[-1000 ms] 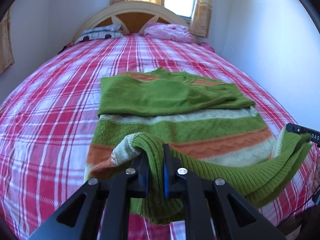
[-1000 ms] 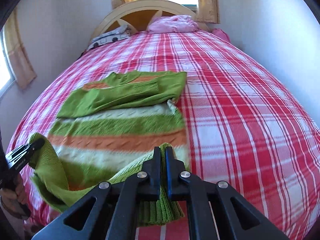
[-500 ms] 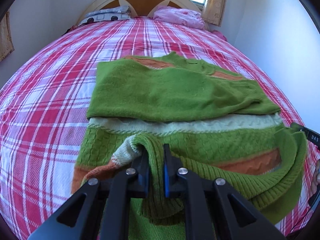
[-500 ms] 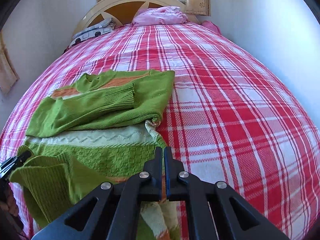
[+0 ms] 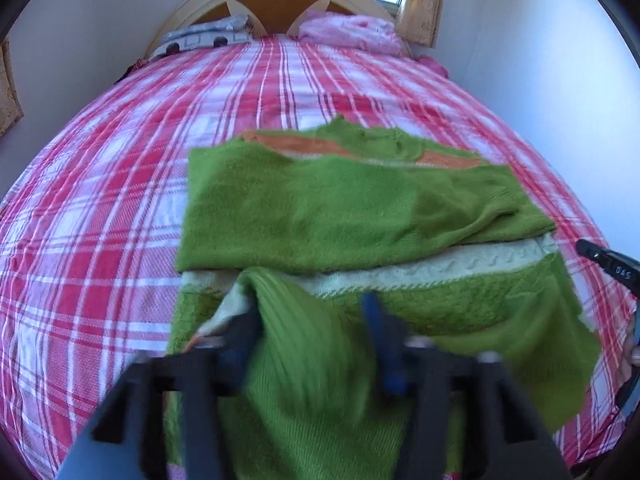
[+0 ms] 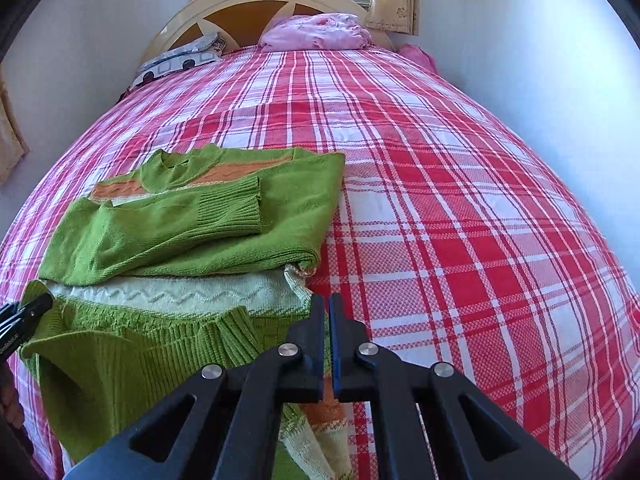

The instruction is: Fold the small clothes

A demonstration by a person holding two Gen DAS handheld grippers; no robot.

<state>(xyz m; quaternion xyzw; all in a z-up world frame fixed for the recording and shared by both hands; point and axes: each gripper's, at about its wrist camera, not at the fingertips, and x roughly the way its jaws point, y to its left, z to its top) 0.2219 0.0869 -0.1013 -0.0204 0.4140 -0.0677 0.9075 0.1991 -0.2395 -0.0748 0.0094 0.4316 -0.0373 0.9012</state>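
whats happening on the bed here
A person with a gripper in each hand is folding a green striped sweater on a bed with a red plaid cover. The sleeves already lie folded across the chest, and the bottom hem has been brought up over the body. The left gripper is opening, with the hem between its jaws; the right gripper is shut on the hem's other corner.

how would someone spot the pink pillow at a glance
Start at the cream arched headboard at the bed's far end. Two pillows lean there: the pink pillow sits under the window, plain and rumpled, unlike the grey patterned pillow beside it.
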